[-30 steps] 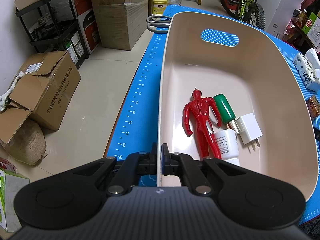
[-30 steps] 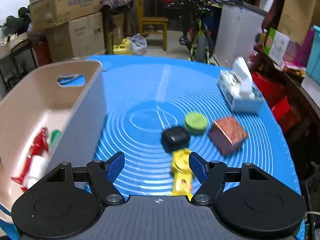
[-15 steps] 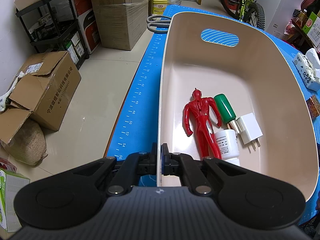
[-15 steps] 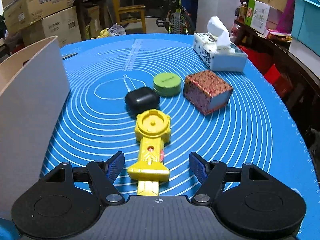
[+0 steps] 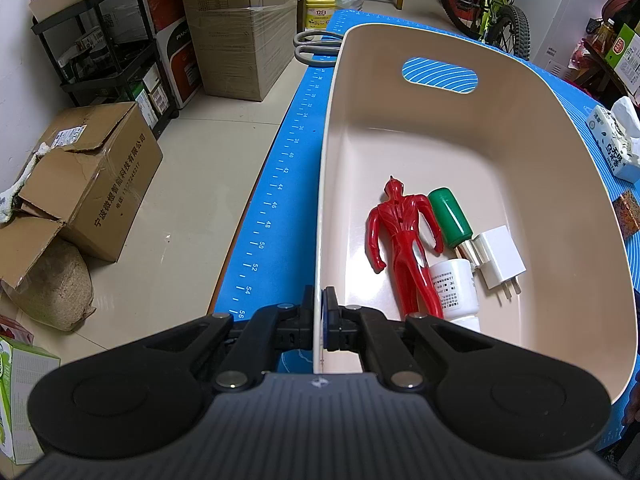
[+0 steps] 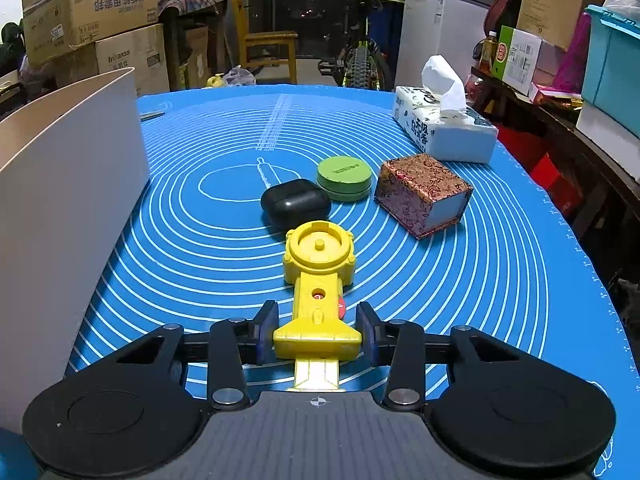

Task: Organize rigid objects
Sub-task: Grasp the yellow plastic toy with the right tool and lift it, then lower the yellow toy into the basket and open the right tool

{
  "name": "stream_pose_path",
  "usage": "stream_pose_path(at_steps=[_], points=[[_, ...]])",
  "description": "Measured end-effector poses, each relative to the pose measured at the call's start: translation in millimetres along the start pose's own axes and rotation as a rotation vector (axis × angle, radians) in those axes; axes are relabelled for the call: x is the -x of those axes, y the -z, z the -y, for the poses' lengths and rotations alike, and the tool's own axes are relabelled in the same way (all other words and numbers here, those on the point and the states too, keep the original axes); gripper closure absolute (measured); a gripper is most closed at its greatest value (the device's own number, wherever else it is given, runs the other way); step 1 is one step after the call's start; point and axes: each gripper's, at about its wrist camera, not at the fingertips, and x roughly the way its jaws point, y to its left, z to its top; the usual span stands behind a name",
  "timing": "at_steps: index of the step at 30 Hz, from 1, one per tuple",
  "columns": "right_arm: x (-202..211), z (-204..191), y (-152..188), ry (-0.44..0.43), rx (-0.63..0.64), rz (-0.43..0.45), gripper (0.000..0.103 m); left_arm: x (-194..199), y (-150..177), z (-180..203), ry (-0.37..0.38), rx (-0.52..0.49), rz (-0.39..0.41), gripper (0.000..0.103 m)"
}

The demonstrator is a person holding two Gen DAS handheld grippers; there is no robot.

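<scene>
Four things are left out on the blue mat: the yellow toy [image 6: 318, 280], a black earbud case [image 6: 295, 203], a green round tin [image 6: 344, 179] and a patterned box [image 6: 422, 194]. Right now I'm on the pickup step for the yellow toy. My right hand-held gripper [image 6: 318, 338] has its jaws closing around the toy's wide base, which sits between the pads; I'd say they're only just touching, not squeezing yet. My left hand-held gripper [image 5: 319, 322] is clamped tight on the near rim of the beige bin [image 5: 540, 184], holding it steady.

Next I think it needs a firm close, a lift high enough to clear the bin wall, then a swing left over the rim.

Room-wise, the toy's round head almost touches the earbud case, so I'd lift straight up instead of dragging. The bin's far half is bare, while a red figure [image 5: 402, 240], a green-capped item, a white bottle and a charger crowd the near end. The tissue pack [image 6: 444, 128] sits by the surface's far right edge, well clear.
</scene>
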Motion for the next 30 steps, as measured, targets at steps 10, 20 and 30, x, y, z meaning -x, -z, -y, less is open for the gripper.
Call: stream_pose_path(at_steps=[10, 20, 30], points=[[21.0, -5.1, -13.2, 0.025, 0.026, 0.088, 0.055, 0.0, 0.1, 0.4, -0.001, 0.0, 0.0, 0.098], [39.0, -13.7, -32.7, 0.005, 0.054, 0.115, 0.055, 0.0, 0.2, 0.4, -0.001, 0.0, 0.0, 0.098], [59.6, -23.7, -57.0, -0.014, 0.094, 0.139, 0.055, -0.1, 0.1, 0.1, -0.001, 0.001, 0.0, 0.098]])
